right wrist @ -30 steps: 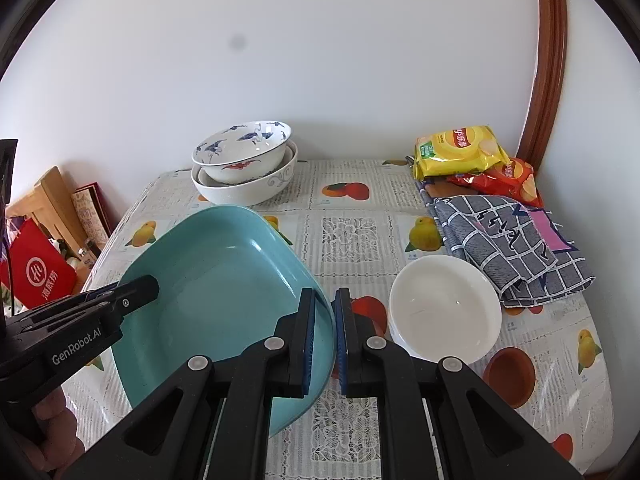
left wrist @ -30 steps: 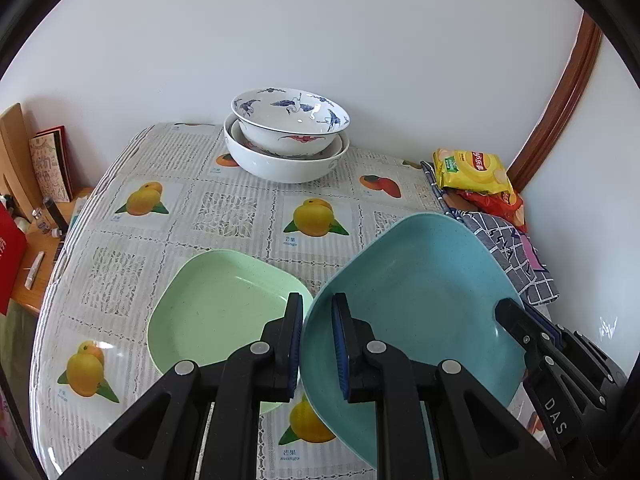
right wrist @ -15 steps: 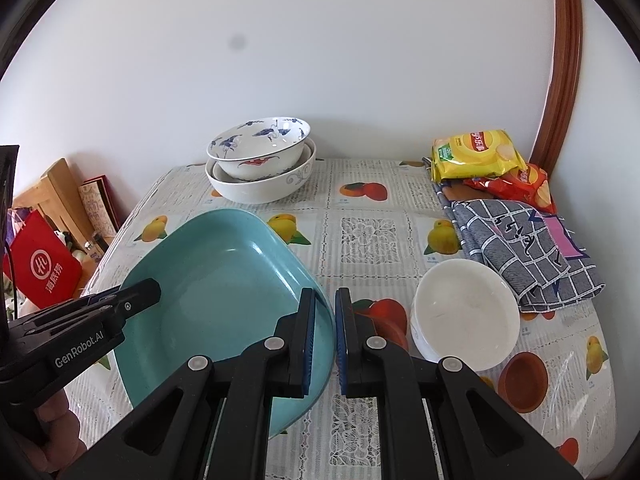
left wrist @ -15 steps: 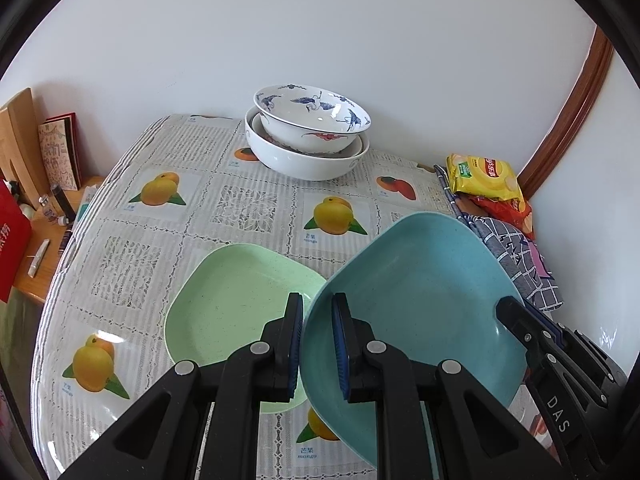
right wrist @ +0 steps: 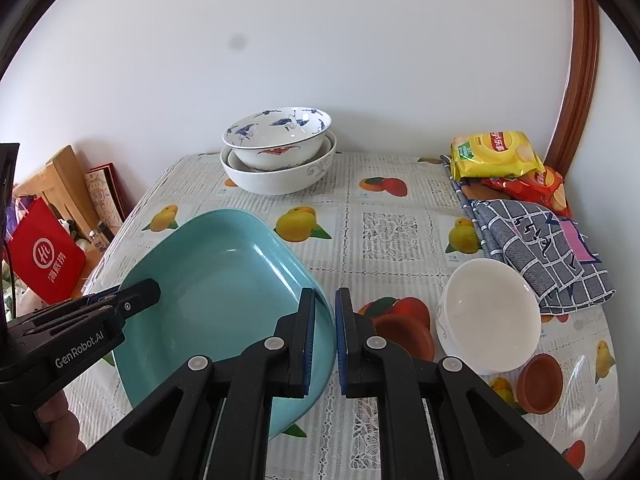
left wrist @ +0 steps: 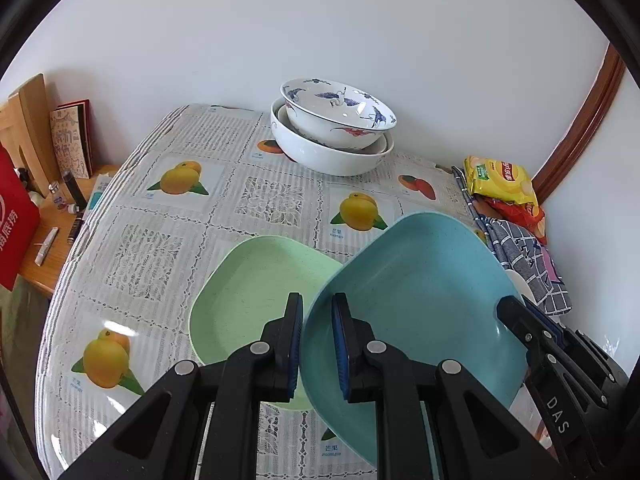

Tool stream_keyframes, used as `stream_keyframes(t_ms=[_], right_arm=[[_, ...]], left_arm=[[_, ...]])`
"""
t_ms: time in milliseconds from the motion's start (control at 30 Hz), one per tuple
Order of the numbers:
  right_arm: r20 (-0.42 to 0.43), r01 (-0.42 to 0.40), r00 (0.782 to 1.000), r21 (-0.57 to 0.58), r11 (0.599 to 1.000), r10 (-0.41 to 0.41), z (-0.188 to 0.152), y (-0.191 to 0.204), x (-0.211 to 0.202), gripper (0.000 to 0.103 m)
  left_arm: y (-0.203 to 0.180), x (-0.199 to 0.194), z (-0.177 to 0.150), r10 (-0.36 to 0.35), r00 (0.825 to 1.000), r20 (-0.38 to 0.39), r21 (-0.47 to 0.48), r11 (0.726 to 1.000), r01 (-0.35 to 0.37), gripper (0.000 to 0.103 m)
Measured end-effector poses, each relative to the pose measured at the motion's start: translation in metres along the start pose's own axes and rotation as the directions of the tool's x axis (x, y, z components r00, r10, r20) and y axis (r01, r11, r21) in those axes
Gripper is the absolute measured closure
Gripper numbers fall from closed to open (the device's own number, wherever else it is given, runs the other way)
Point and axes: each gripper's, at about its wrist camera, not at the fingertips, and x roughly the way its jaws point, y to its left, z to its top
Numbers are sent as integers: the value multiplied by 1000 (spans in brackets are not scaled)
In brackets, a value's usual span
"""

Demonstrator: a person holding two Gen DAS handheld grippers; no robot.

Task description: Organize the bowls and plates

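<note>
A teal square plate (left wrist: 420, 300) (right wrist: 224, 280) hangs tilted above the table, held by both grippers. My left gripper (left wrist: 317, 300) is shut on its left rim and shows in the right wrist view as a black arm (right wrist: 148, 290). My right gripper (right wrist: 325, 296) is shut on the opposite rim, and its tip (left wrist: 516, 312) shows in the left wrist view. A green square plate (left wrist: 248, 292) lies flat on the table, partly under the teal plate's left edge. Two nested bowls (left wrist: 332, 120) (right wrist: 280, 148), blue-patterned over white, stand by the far wall. A small white bowl (right wrist: 488, 320) sits at the right.
The table (right wrist: 392, 232) has a fruit-print cover. Two brown saucers (right wrist: 404, 334) (right wrist: 540, 384) lie near the white bowl. Chip bags (right wrist: 496, 154) and a checked cloth (right wrist: 540, 240) fill the right back corner. A red bag (right wrist: 44, 256) and a wooden side table (left wrist: 60, 220) stand left.
Both grippers have carried the teal plate a little to the left, so it now overlaps the green plate more. Both grips are unchanged.
</note>
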Motion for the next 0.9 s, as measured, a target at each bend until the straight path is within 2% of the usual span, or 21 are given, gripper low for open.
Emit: stream_keyframes(t_ms=[900], right_arm=[[-11, -28, 1000, -14, 1000, 28, -4, 10, 6, 93]], left_arm=[[14, 0, -6, 24, 1000, -9, -26, 999, -24, 88]])
